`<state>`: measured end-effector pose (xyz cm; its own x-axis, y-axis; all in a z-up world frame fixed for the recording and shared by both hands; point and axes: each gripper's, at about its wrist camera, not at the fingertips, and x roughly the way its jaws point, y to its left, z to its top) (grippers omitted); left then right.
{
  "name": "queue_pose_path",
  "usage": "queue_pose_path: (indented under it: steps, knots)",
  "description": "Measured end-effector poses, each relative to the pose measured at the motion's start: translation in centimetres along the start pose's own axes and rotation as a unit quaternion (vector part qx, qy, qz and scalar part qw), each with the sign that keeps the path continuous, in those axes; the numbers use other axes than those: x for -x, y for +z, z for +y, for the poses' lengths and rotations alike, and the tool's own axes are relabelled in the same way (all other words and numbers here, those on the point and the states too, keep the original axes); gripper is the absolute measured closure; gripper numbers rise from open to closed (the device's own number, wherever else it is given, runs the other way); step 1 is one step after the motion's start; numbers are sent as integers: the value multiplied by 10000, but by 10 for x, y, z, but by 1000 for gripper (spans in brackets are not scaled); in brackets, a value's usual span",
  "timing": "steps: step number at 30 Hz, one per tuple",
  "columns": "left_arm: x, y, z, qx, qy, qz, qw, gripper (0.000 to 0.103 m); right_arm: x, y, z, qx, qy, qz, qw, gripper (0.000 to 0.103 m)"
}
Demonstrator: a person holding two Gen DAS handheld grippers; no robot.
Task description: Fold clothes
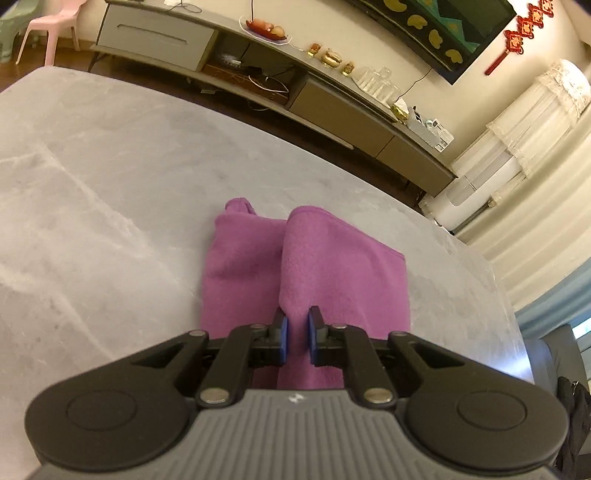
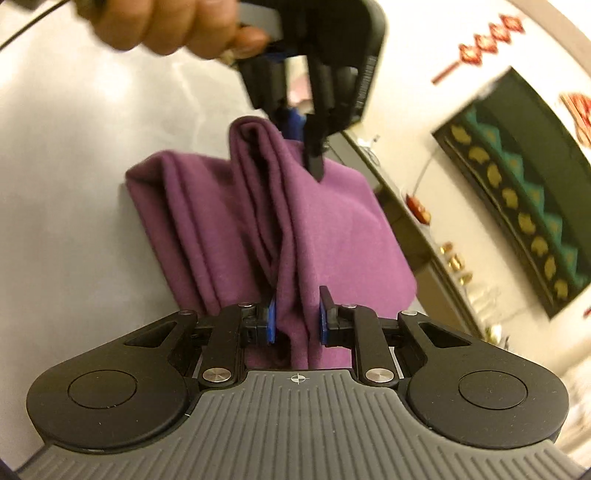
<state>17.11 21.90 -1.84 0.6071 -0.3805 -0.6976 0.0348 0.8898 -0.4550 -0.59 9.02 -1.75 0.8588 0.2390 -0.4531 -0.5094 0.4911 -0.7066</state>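
**Purple fleece, two grippers, one raised ridge**

Purple fleece cloth (image 2: pixel 325 221) is sitting in a folded bundle on the pale grey marbled table (image 1: pixel 110 166), and both grippers are on it at once.

Nearest in the right wrist view: the right gripper (image 2: pixel 297 314) has its blue pads either side of a raised pleat of the cloth. There's a visible gap between the fabric and the pads, so I'd say the jaws are parted around it, not really clamped. Could be just letting go or just about to bite, can't say which.

Further along that same ridge, the left gripper (image 2: pixel 308 147) comes in from the far end, held by a person's hand (image 2: pixel 177 26). It's blurry there, but the finger tips sit on the top of the ridge. From its own camera, the left gripper (image 1: pixel 297 330) shows pads close together with a narrow strip of purple between them, though I honestly can't tell if it's pinching or only hovering over it.

What matters: the ridge runs lengthwise straight away from the right gripper toward the left one, so the two are at opposite ends of the same fold line. The flatter layers lie to either side.

Beyond the table there's a long TV cabinet (image 1: pixel 332 96) against the wall.
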Motion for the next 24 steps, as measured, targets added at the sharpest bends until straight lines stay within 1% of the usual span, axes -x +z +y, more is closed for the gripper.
queue_pose_path:
  steps: [1, 2, 4, 5, 7, 9, 10, 11, 12, 13, 14, 15, 16, 17, 18, 20, 21, 23, 24]
  knots:
    - [-1, 0, -1, -99, 91, -8, 9999, 86, -2, -1, 1, 185, 5, 7, 9998, 88]
    - [-3, -3, -4, -149, 100, 33, 9998, 83, -5, -2, 4, 444, 2, 9, 9990, 88]
    - [-11, -15, -18, -107, -124, 263, 9995, 74, -16, -14, -1, 976, -64, 1, 9952, 87]
    - [-14, -21, -25, -86, -235, 377, 9990, 74, -22, -20, -3, 1229, -102, 12, 9924, 87]
    - [-21, -33, -40, -43, -459, 607, 9971, 74, -37, -38, -24, 1482, -277, 320, 9880, 87]
    - [-28, -45, -54, -1, -681, 835, 9942, 75, -48, -57, -39, 1509, -445, 714, 9850, 85]
    - [-32, -51, -61, 21, -793, 949, 9923, 76, -57, -73, -57, 1478, -516, 976, 9828, 75]
    - [-34, -56, -72, -83, -883, 1027, 9908, 77, -61, -87, -74, 1340, -590, 1303, 9806, 72]
    - [-31, -60, -87, -336, -926, 1013, 9900, 79, -63, -100, -91, 1163, -656, 1615, 9778, 70]
    - [-25, -59, -95, -505, -949, 928, 9899, 80, -54, -109, -111, 602, -645, 1779, 9801, 66]
    - [-19, -56, -98, -622, -979, 816, 9899, 79, -45, -116, -130, 37, -629, 1917, 9794, 65]
    - [-12, -52, -100, -739, -1010, 705, 9896, 78, -28, -120, -144, -534, -597, 1846, 9795, 65]
    - [-6, -48, -101, -853, -1026, 620, 9891, 78, -12, -124, -158, -1104, -562, 1769, 9764, 65]
    - [-2, -44, -99, -963, -1023, 576, 9884, 78, 5, -127, -171, -1641, -527, 1675, 9707, 65]
    - [1, -41, -96, -1028, -1027, 551, 9878, 78, 24, -124, -169, -1857, -499, 1467, 9703, 65]
    - [2, -37, -89, -999, -1028, 574, 9880, 77, 59, -108, -147, -1926, -345, 915, 9764, 59]
    - [-1, -39, -85, -931, -967, 615, 9890, 77, 66, -96, -134, -1823, -240, 661, 9807, 57]
    - [-6, -41, -78, -782, -863, 706, 9907, 77, 68, -66, -106, -1383, -47, 304, 9899, 51]
    - [-7, -43, -73, -683, -849, 769, 9911, 77, 62, -53, -92, -1099, 27, 243, 9936, 51]
